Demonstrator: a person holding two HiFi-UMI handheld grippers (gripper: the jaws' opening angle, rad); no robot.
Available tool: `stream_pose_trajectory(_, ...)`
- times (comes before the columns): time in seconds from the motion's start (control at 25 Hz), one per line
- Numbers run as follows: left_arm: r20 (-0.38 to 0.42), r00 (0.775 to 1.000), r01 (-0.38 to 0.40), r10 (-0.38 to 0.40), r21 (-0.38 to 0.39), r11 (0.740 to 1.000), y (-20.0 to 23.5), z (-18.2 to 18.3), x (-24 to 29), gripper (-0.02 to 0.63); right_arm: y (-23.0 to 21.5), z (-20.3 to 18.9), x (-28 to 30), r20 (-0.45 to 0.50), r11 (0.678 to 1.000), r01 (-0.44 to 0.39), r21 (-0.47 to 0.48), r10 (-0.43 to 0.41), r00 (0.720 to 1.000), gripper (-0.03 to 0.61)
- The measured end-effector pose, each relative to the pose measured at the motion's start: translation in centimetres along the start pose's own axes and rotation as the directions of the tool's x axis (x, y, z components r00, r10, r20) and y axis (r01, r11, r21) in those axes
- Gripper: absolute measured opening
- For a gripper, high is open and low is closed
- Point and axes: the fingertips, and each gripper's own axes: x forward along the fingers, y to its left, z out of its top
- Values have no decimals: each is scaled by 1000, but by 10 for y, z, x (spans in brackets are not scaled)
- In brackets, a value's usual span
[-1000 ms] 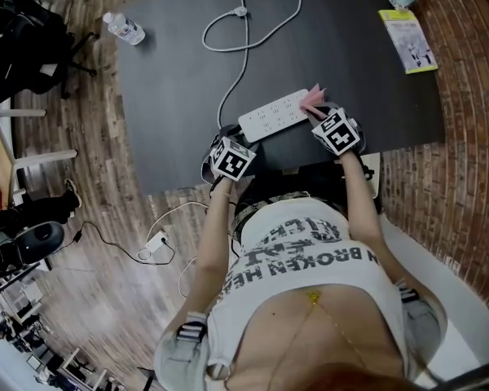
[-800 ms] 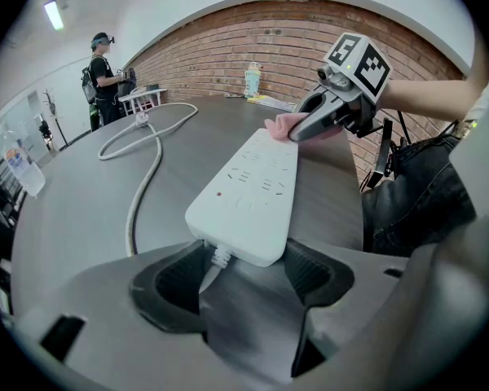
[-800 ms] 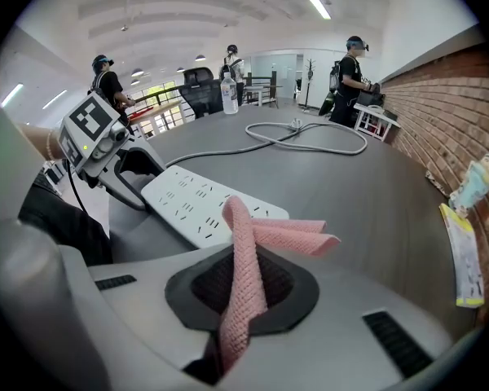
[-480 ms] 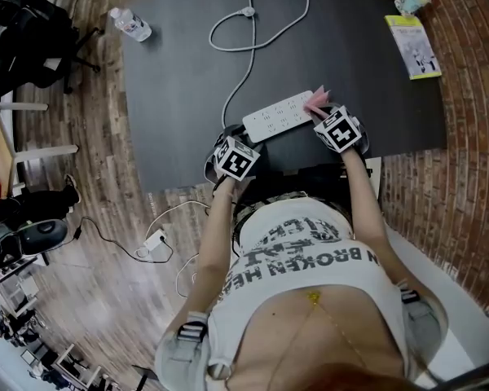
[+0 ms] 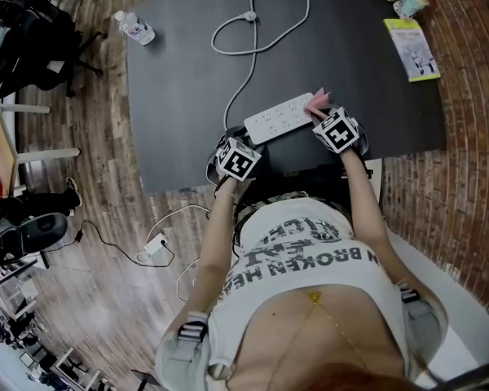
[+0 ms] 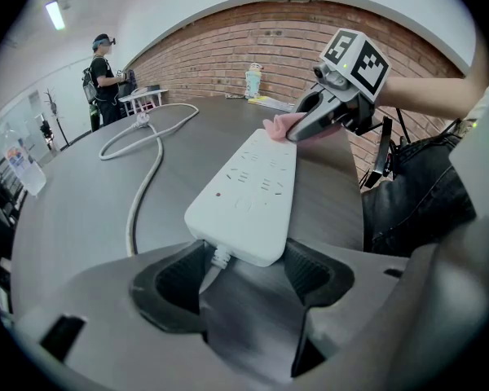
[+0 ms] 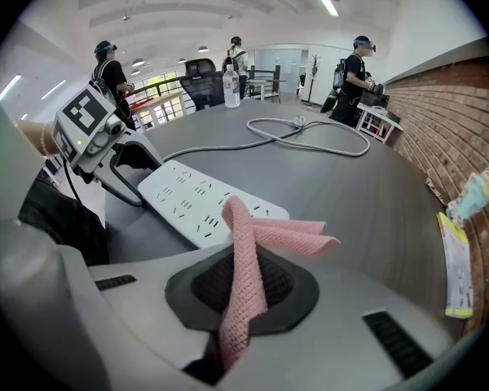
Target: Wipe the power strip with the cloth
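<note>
Power strip (image 5: 281,116): flat on the table (image 5: 187,72).
Left hand-held gripper (image 6: 243,271): jaws clamped either side of the power strip's cord end, likely steadying it.
Right hand-held gripper (image 7: 243,287): closed on pink cloth (image 7: 257,239); loose fold rests on the power strip's opposite end, set for wiping.

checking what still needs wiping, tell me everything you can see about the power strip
Long white plastic bar, rounded corners, rows of socket slots, a small red dot near the cord end. The power strip lies flat on the dark table, its white cord looping away. The left gripper seems to pinch the cord end between its fingers; the pink cloth held by the right gripper rests on the other end.
</note>
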Motion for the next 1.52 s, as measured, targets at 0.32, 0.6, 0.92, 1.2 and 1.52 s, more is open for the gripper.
stream_pose_trajectory(0.32,9,1000,5,-5,15,1000,0,5,-11,288,10,10,-9,10,998,1,-66,0,1000,17)
stream_pose_trajectory(0.6,162,987,-25,19,37,999,1,49,-52,269,22,39,-35,149,991,-26,-127,45,988,17)
stream_pose_trajectory(0.92,343,939,-6,11,-14,1000,-14,90,-74,43,38,63,-55,240,980,-28,-196,76,968,17)
stream_pose_trajectory(1.2,442,897,24,14,-80,997,-20,111,-93,8,54,86,-75,336,977,-48,-207,116,935,17)
stream_pose_trajectory(1.52,602,798,45,14,-82,996,-23,149,-134,8,66,126,-131,615,976,-132,-171,210,760,17)
